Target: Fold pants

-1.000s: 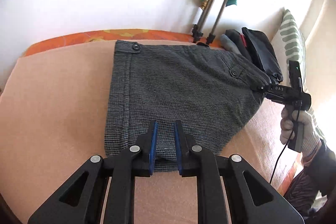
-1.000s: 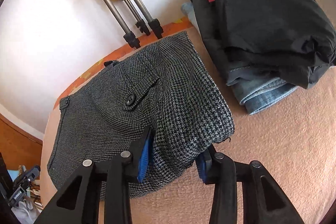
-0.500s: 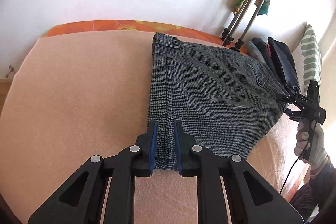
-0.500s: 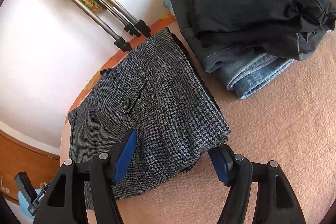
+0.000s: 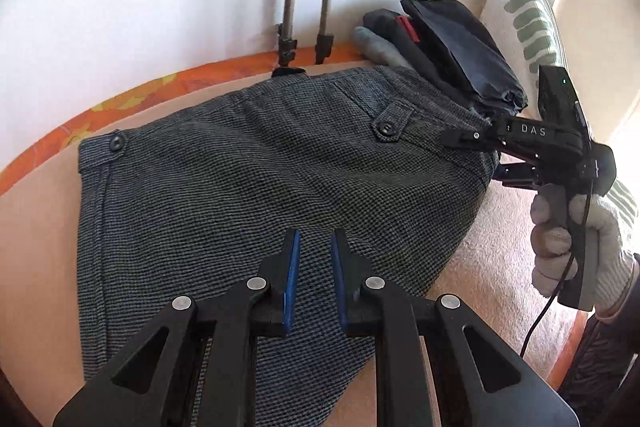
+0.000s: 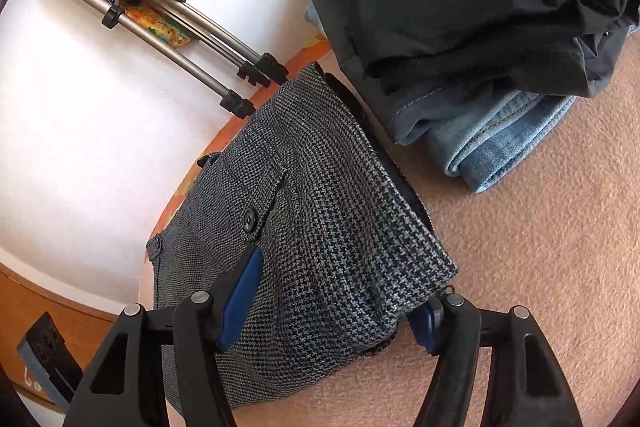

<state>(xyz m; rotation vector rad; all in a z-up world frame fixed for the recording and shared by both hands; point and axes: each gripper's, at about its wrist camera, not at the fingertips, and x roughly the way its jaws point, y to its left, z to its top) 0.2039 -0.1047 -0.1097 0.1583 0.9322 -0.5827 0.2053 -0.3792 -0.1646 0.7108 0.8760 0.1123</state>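
The grey houndstooth pants [image 5: 260,187] lie folded into a compact shape on the peach blanket [image 5: 36,235]. My left gripper [image 5: 314,247] hovers over their near part, jaws slightly apart, with nothing between the blue pads. My right gripper [image 6: 340,291] is open wide and straddles the right corner of the pants [image 6: 320,227], one finger above the cloth and one below. It also shows in the left wrist view [image 5: 484,155] at the pants' right edge, held by a gloved hand [image 5: 576,239].
A stack of folded clothes [image 6: 480,7], black on top and blue jeans underneath, lies just right of the pants. Tripod legs [image 6: 180,39] lean on the white wall behind. A striped pillow [image 5: 524,7] stands at the far right. The orange bed edge [image 5: 160,83] runs along the wall.
My left gripper has swung right and now sits over the middle of the pants instead of their left edge. My right gripper stays open around the right corner.
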